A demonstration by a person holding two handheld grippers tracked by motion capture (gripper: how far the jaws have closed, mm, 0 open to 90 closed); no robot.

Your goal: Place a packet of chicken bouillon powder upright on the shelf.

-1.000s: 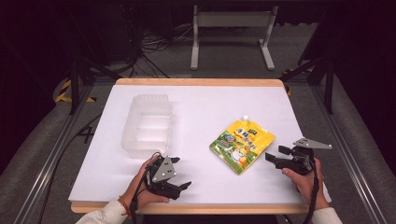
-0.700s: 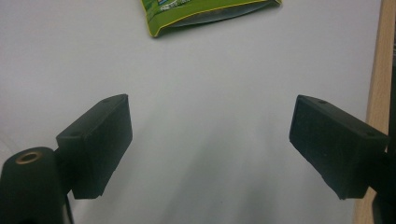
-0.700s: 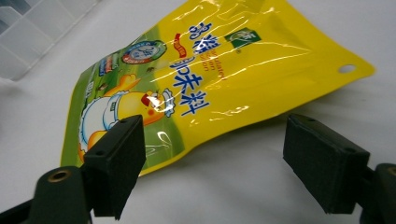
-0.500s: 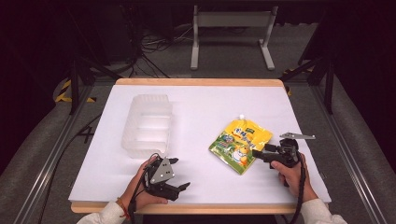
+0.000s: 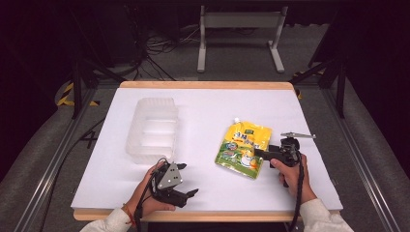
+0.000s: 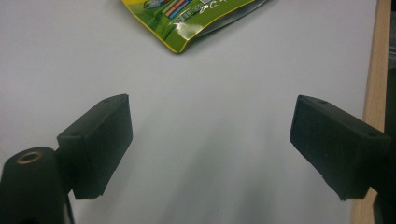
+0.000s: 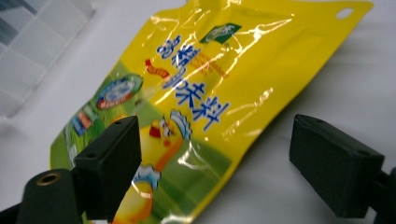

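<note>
On the table (image 5: pixel 203 104), a plastic tray (image 5: pixel 152 128) lay at the left, a spouted pouch (image 5: pixel 243 149) well apart to its right, nearer the person's edge than the tray.

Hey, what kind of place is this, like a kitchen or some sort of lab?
Probably a lab or recording setup, not a kitchen. A white-covered table stands amid dark surroundings, with loose cables on the grey floor behind it and metal rails alongside. A person works handheld grippers near a yellow pouch and a clear tray.

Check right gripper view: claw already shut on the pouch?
No, the right claw is open, its jaws wide apart around the yellow pouch's edge.
</note>
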